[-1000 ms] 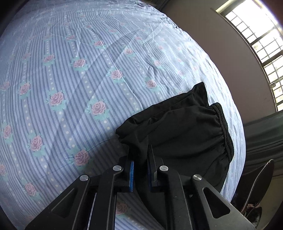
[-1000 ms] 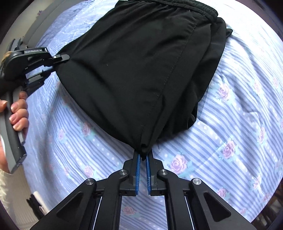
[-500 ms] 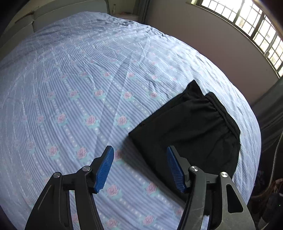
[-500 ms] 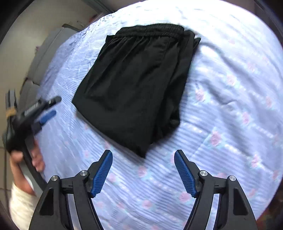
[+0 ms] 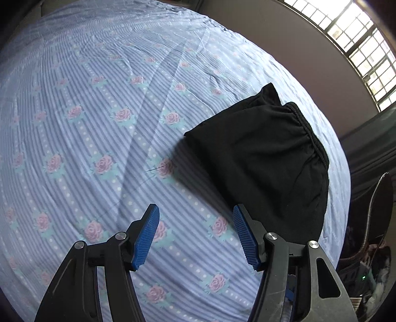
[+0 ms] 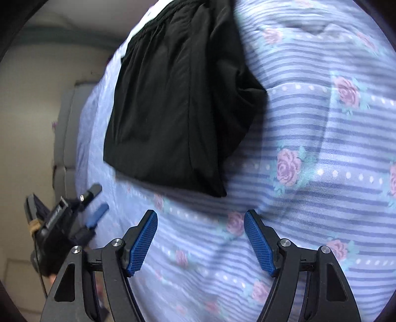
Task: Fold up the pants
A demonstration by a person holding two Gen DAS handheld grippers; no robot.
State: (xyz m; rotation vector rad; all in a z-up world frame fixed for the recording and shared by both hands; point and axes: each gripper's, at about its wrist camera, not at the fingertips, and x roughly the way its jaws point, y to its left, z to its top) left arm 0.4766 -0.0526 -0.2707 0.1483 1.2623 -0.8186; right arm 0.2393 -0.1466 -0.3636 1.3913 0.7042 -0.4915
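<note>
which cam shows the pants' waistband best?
Left wrist: the gathered waistband of the pants runs sharp and nearly whole along the far edge. Right wrist shows it only blurred, cut off at the frame's top.

The folded pants (image 5: 267, 158) lie on the bed (image 5: 99, 111), near its edge on the window (image 5: 358, 37) side. Both sets of tongs hang over bare sheet, apart from the pants: the left tongs (image 5: 196, 235) and the right tongs (image 6: 200, 239), jaws spread.
</note>
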